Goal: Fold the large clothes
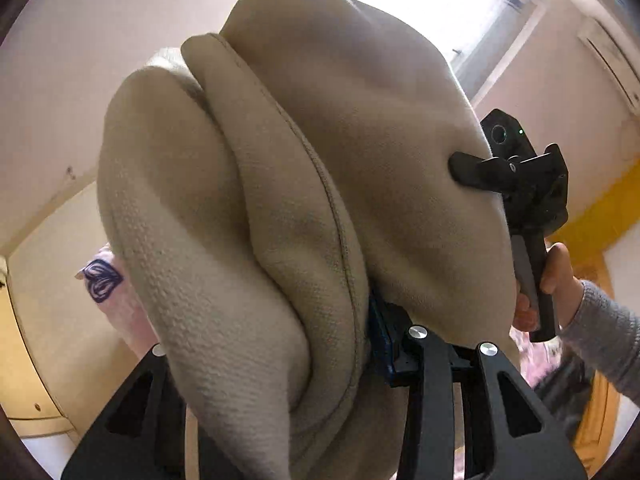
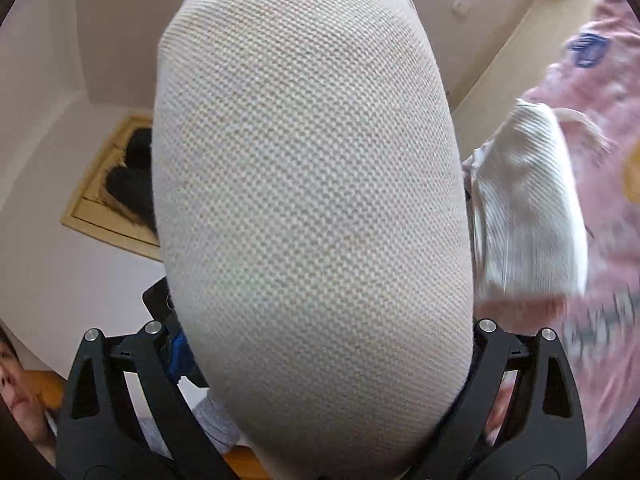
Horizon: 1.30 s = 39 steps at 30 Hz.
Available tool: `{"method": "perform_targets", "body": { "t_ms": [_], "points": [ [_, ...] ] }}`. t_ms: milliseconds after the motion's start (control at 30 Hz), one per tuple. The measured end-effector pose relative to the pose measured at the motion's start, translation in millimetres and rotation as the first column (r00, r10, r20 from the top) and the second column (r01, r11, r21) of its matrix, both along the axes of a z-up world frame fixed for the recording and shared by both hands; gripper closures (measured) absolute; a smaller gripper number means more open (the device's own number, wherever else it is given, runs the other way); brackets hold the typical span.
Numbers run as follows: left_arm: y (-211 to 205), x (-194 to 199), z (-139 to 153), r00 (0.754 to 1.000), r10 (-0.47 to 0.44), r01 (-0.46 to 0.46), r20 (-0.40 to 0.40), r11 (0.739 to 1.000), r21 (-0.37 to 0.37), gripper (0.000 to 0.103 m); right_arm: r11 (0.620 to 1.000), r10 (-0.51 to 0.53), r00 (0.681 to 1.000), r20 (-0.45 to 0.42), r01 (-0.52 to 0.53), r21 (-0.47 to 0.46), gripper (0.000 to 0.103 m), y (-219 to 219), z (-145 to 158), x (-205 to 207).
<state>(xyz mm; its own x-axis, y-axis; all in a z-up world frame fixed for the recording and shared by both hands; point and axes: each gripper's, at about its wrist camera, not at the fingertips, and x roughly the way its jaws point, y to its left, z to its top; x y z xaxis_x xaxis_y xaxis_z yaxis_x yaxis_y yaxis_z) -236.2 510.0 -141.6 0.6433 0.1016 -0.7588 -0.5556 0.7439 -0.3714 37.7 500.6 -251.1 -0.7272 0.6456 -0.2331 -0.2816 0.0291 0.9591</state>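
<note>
A large beige knit garment (image 1: 288, 184) fills the left wrist view, bunched in thick folds with a stitched seam down the middle. My left gripper (image 1: 340, 360) is shut on it; the cloth hides the fingertips. My right gripper (image 1: 468, 172) shows at the right of that view, held in a hand, one black finger pressed into the cloth's right edge. In the right wrist view the same garment (image 2: 312, 200) bulges between the black arms and hides the right gripper's (image 2: 320, 360) fingertips. The garment is lifted in the air.
A pink patterned bedspread (image 2: 600, 128) lies at the right, with a folded white ribbed garment (image 2: 528, 208) on it. Pale walls, a bright window (image 1: 492, 28) and a wooden frame (image 2: 108, 200) surround. A grey-sleeved arm (image 1: 600, 332) holds the right gripper.
</note>
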Motion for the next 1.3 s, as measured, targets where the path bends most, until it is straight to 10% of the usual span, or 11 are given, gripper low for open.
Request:
{"method": "perform_targets", "body": {
  "t_ms": [233,433,533,700,967,1033,1167,1300],
  "points": [
    [151.3,10.0,-147.2,0.991,0.094,-0.104,-0.093,0.987,-0.119,0.066,0.978,0.177,0.984,0.001,-0.176,-0.113,0.012,168.0,-165.0,17.3],
    [221.8,20.9,-308.9,0.968,0.123,-0.186,-0.218,0.936,-0.298,0.066,0.906,0.237,0.97,-0.055,-0.241,-0.347,0.012,234.7,-349.7,7.2],
    [228.0,12.7,-361.8,0.967,0.15,-0.218,-0.207,0.907,-0.36,0.063,0.91,0.248,0.967,-0.058,-0.253,-0.327,0.012,240.8,-389.0,6.2],
    [250.5,-18.4,-391.4,0.961,0.269,-0.262,-0.072,0.791,-0.553,0.042,0.904,0.279,0.959,-0.041,-0.277,-0.327,0.012,240.7,-384.9,17.7],
    [245.3,-35.8,-376.7,0.954,0.254,-0.301,-0.161,0.796,-0.525,0.042,0.907,0.114,0.98,0.165,-0.035,-0.419,0.012,197.3,-325.0,46.0],
    [251.1,-42.0,-365.9,0.943,0.264,-0.331,-0.204,0.82,-0.468,0.042,0.935,0.047,0.946,0.321,0.071,-0.347,0.012,189.6,-286.4,41.6],
    [265.9,-36.3,-306.3,0.917,0.315,-0.38,-0.246,0.878,-0.291,0.047,0.985,-0.074,0.779,0.623,0.155,-0.077,0.012,175.4,-204.9,-10.7],
    [249.8,12.2,-232.7,0.933,0.335,-0.351,-0.13,0.926,-0.138,0.046,0.99,-0.074,0.661,0.747,0.141,-0.026,0.021,176.1,-200.4,-81.3]
  ]
}}
